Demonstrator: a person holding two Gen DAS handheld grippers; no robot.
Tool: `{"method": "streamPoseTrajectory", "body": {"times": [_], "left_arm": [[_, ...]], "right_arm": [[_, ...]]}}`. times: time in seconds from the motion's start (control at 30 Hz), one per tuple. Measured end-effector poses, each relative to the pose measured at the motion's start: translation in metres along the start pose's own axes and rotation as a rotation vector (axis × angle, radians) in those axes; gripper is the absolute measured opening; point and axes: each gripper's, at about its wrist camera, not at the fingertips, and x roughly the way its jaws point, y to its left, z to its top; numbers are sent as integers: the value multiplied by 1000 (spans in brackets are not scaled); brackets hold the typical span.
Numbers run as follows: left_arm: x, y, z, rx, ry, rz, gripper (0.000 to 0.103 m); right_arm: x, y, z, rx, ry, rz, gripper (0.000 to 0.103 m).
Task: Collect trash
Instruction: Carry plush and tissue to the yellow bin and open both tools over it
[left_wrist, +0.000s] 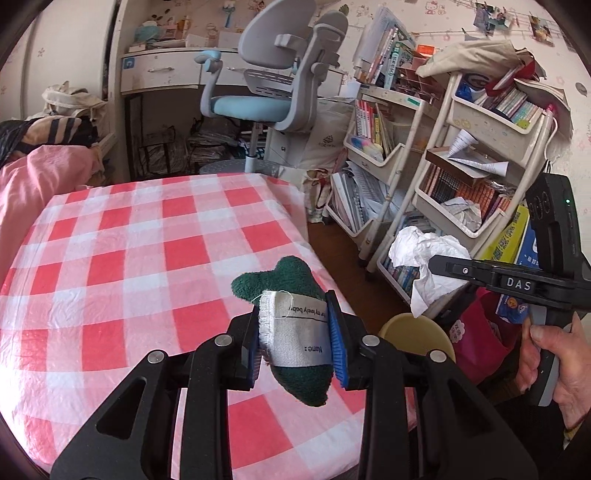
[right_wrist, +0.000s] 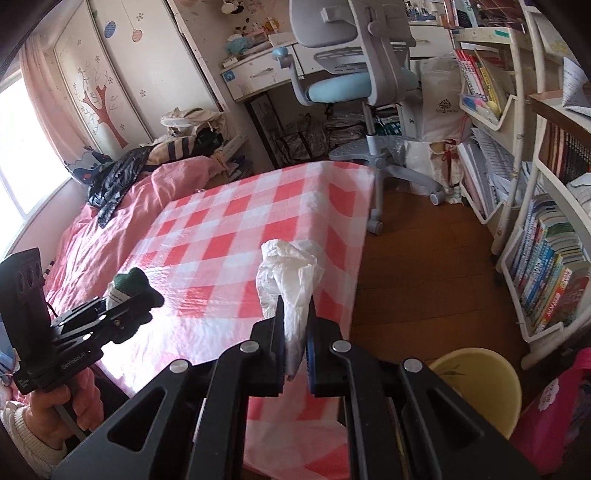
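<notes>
With both tools already loaded, the collecting looks well on its way. The left tool (left_wrist: 295, 332) is clamped on a dark green plush piece (left_wrist: 291, 284) with a white sewn label, held just above the checked surface (left_wrist: 147, 258) toward its 5 o'clock corner. The right tool (right_wrist: 295, 332) is pinched tight on a crumpled white tissue (right_wrist: 288, 280); in its own view the wad hangs over the surface's edge at about 3 o'clock, and in the left view it hangs past that edge, above the floor.

Down at roughly 4 o'clock from the surface stands a yellow bin (right_wrist: 476, 380) on the wooden floor (right_wrist: 424, 258) — near the right tool, though not directly under the tissue as far as I can tell. A pink bag (right_wrist: 554, 417) sits just beside it.

By my reckoning the picking-up is done — I see no other scrap on the cloth — and what is left is the drop: swing each piece over the bin and let go. Whether the bin holds anything yet I cannot see.
</notes>
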Motion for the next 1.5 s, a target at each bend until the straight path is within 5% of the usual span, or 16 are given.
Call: {"method": "streamPoseTrajectory", "body": {"times": [0.27, 0.6, 0.7, 0.77, 0.87, 1.03, 1.23, 1.5], "left_arm": [[44, -77, -2, 67, 84, -174, 29], [133, -177, -16, 91, 233, -297, 29], [162, -198, -23, 96, 287, -300, 36], [175, -204, -26, 95, 318, -289, 50], [181, -205, -28, 89, 334, -282, 59], [157, -190, -22, 104, 267, -229, 71], [88, -149, -11, 83, 117, -39, 93], [-10, -86, -2, 61, -44, 158, 95]], "right_arm": [[-10, -92, -39, 55, 144, -143, 10], [11, -180, -109, 308, 170, -185, 12], [15, -193, -121, 375, 158, -194, 30], [15, -196, -125, 383, 154, -206, 46], [7, -199, -130, 396, 144, -208, 47], [-20, -193, -119, 394, 73, -214, 53], [-73, -142, -75, 315, -79, -203, 74], [-120, -33, -50, 234, -319, -210, 95]]}}
